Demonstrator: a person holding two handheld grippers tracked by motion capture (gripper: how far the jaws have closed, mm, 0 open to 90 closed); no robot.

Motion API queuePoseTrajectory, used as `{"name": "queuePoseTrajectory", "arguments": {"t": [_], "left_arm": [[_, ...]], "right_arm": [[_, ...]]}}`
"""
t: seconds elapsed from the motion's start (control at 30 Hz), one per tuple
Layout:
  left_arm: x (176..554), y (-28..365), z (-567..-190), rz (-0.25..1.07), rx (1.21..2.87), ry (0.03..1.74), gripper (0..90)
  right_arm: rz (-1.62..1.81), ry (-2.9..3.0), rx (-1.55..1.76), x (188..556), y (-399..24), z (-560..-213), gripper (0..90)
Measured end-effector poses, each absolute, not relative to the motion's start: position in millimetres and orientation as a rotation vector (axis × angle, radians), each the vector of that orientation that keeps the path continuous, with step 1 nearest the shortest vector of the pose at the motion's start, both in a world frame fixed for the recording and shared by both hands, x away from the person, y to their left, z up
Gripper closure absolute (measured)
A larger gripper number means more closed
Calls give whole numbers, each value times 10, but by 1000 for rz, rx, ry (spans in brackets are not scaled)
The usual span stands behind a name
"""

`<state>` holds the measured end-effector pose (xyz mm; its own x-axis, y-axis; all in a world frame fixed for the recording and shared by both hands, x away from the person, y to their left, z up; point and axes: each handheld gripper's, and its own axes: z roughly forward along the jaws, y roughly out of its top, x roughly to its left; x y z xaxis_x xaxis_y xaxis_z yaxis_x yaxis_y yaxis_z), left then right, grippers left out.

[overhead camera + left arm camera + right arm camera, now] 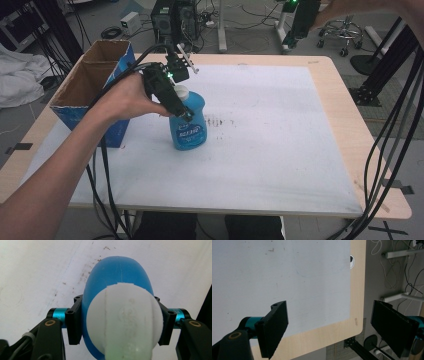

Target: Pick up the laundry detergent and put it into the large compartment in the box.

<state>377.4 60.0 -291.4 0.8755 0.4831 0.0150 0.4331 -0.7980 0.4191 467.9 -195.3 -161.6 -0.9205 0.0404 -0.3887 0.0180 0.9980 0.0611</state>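
Left tool [117, 326]: jaws pressed against both sides of the blue plastic soap bottle with a white cap [120, 315], gripping it just under the cap.
Bottle: upright on the white sheet covering the wooden bench [280, 165], directly below the left tool.
Box: open blue-sided cardboard box [95, 80] just behind the person's left hand [127, 97].
Right tool [329, 327]: jaws spread wide, empty, held above the bench's corner.

You have even, diffuse overhead light with no harsh glare on the white mat [260, 150]. Soft shadows sit under the blue bottle [189, 122]. In your left gripper view the white cap [125, 322] is blurred, too close for focus. Your high view bends lines slightly at its edges.
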Motion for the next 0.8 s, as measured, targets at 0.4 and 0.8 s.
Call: {"name": "queuePoseTrajectory", "arguments": {"t": [0.4,0.8], "left_arm": [[3782,589,-2903,171,2654,676,383],[3776,588,-2872,162,2655,683,384]], "right_arm": [[71,2742,54,4672,-1996,-1619,138],[69,2742,57,4656,-2013,-1620,138]]}}
